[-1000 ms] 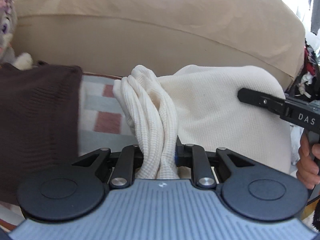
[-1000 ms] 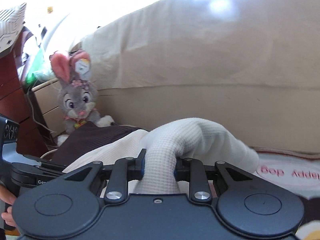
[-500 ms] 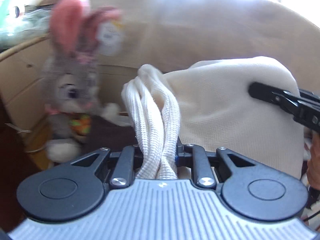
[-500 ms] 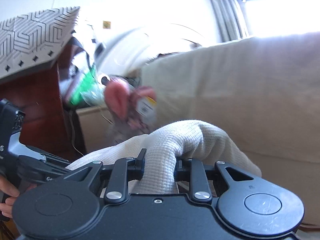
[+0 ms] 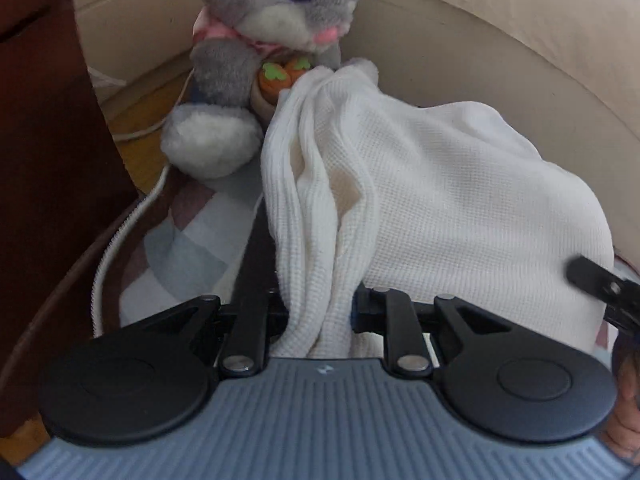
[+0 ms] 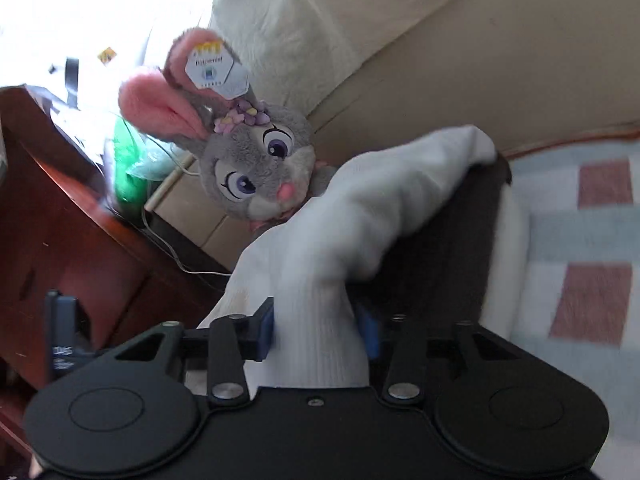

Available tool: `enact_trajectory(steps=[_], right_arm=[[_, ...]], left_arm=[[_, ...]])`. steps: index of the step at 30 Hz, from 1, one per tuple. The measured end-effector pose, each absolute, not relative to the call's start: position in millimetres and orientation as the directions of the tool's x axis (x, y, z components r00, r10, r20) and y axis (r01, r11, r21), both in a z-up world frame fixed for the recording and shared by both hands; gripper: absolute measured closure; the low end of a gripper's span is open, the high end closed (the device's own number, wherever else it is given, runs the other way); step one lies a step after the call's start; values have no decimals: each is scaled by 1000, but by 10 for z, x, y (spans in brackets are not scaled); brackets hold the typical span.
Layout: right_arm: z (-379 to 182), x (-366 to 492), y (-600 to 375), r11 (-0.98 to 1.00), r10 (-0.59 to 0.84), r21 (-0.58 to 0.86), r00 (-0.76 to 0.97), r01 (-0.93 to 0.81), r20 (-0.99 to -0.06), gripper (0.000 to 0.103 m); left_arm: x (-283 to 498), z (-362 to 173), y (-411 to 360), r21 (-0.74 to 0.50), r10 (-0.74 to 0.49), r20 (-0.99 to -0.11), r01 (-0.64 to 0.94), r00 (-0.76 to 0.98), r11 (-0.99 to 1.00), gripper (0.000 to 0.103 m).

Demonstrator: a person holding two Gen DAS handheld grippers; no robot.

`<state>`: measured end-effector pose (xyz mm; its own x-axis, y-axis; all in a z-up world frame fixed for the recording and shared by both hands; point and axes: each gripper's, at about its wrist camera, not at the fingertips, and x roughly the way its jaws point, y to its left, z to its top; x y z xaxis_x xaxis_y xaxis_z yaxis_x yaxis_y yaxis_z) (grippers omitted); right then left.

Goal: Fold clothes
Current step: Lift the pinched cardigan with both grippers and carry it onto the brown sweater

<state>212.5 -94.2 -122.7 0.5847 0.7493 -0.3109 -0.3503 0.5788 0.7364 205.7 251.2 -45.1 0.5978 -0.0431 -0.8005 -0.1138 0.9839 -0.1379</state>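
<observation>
Where the left wrist view looks out, the white knit garment [image 5: 420, 200] bunches forward toward a plush rabbit [image 5: 256, 60], its gathered edge clamped in the left hand-held gripper [image 5: 318, 312]. Seen from the right wrist, the right hand-held gripper [image 6: 320, 336] pinches another fold of the garment [image 6: 344, 216] above a checked blanket [image 6: 580, 240].

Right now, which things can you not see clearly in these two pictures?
- Left gripper fingertips: left wrist view, buried in the white garment.
- Right gripper fingertips: right wrist view, wrapped by the same cloth.
- Dark garment: right wrist view, blurred and part covered.
- Plush rabbit: left wrist view, ears cut off.
</observation>
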Motion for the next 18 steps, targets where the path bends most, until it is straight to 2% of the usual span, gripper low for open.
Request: enact_trajectory(steps=[2, 5, 9, 10, 11, 12, 18], right_arm=[[-1349, 2024, -1029, 545, 765, 771, 572, -331, -295, 52], [-1354, 1846, -1074, 540, 786, 770, 529, -338, -319, 51], [-1300, 1810, -1091, 470, 820, 832, 495, -296, -287, 52], [-1286, 1801, -1095, 451, 828, 846, 487, -285, -278, 58], [-1272, 1792, -1099, 433, 836, 859, 479, -273, -269, 71], [-1259, 1783, -1103, 414, 843, 872, 471, -261, -259, 74], [-1184, 1730, -1128, 294, 885, 939, 423, -179, -196, 75]], left_arm=[[2075, -452, 2475, -120, -29, -804, -115, 594, 986, 84], [2088, -464, 2434, -93, -4, -804, -118, 594, 989, 84], [1970, -509, 2297, -55, 29, -799, -120, 601, 991, 84], [1985, -490, 2302, -57, 28, -800, -122, 599, 991, 84], [1999, -471, 2307, -60, 27, -802, -124, 597, 990, 84], [2017, -440, 2321, -64, 21, -804, -122, 594, 990, 85], [2070, -155, 2597, -167, -84, -841, -109, 535, 980, 84]])
